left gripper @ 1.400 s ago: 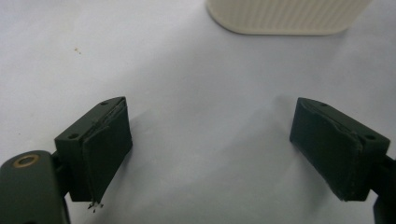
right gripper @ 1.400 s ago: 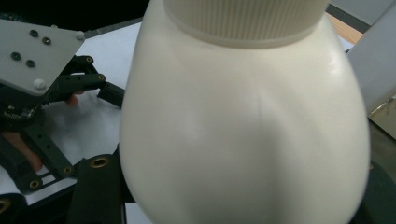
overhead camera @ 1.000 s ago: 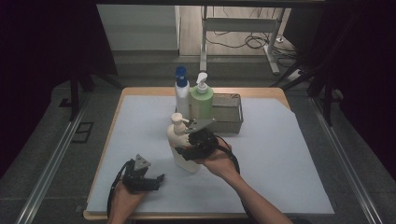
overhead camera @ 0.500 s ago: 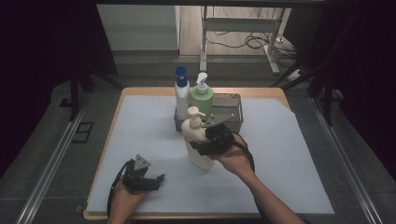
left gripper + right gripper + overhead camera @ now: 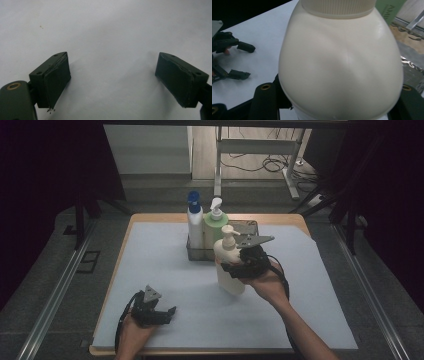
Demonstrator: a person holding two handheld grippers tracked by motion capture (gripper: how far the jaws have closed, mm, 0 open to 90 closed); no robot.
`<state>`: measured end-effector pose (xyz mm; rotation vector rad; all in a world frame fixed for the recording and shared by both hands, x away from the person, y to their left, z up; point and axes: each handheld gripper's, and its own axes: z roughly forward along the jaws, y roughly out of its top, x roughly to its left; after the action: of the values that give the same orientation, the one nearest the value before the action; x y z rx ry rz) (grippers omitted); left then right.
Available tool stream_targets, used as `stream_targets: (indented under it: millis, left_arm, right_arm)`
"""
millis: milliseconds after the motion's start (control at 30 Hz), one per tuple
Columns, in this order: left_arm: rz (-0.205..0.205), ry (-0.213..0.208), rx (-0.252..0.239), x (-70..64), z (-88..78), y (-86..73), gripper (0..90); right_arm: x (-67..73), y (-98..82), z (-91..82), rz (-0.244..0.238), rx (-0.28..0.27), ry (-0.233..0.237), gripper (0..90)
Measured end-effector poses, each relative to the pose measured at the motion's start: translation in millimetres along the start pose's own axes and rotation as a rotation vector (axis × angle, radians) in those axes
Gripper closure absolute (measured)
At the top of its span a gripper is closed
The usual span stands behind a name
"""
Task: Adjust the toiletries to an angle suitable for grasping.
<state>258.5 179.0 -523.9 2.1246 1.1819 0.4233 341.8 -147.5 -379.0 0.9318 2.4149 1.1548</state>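
Observation:
A cream pump bottle (image 5: pixel 228 265) hangs slightly tilted above the white mat, just in front of a wire basket (image 5: pixel 248 226). My right gripper (image 5: pixel 235 269) is shut on its body from the right side. In the right gripper view the bottle's rounded shoulder (image 5: pixel 339 62) bulges between the two jaws. In the basket stand a white bottle with a blue cap (image 5: pixel 194 222) and a green pump bottle (image 5: pixel 215 222). My left gripper (image 5: pixel 165 314) rests on the mat at the near left, open, with only bare mat between its pads (image 5: pixel 57 80).
The white mat (image 5: pixel 310 295) covers a wooden table whose edge (image 5: pixel 200 351) runs along the front. The basket's right half holds nothing. Dark floor, metal rails and cables surround the table.
The right hand has carried the cream bottle to the right and a little upward, from the mat's middle to just in front of the basket. The left gripper has stayed put.

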Motion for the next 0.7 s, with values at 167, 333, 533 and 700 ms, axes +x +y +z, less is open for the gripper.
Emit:
stream_targets:
  millis: [167, 333, 533, 700]
  left_arm:
    - [0.000, 0.000, -0.001, 0.0, 0.1, 0.0, 12.3]
    - [0.000, 0.000, -0.001, 0.1, 0.1, 0.0, 12.3]
    - [-0.003, -0.001, -0.003, -0.1, 0.2, 0.0, 12.3]
    - [-0.003, -0.001, -0.003, -0.1, 0.2, 0.0, 12.3]
  right_arm:
    - [-9.4, 0.1, -6.5, 0.019, -0.002, -0.019, 37.2]
    - [-18.7, 1.3, -13.2, 0.047, -0.008, -0.036, 37.2]
    - [-28.5, 5.7, -20.2, 0.062, -0.009, -0.057, 37.2]
    - [-37.6, 10.8, -26.9, 0.073, -0.013, -0.080, 37.3]
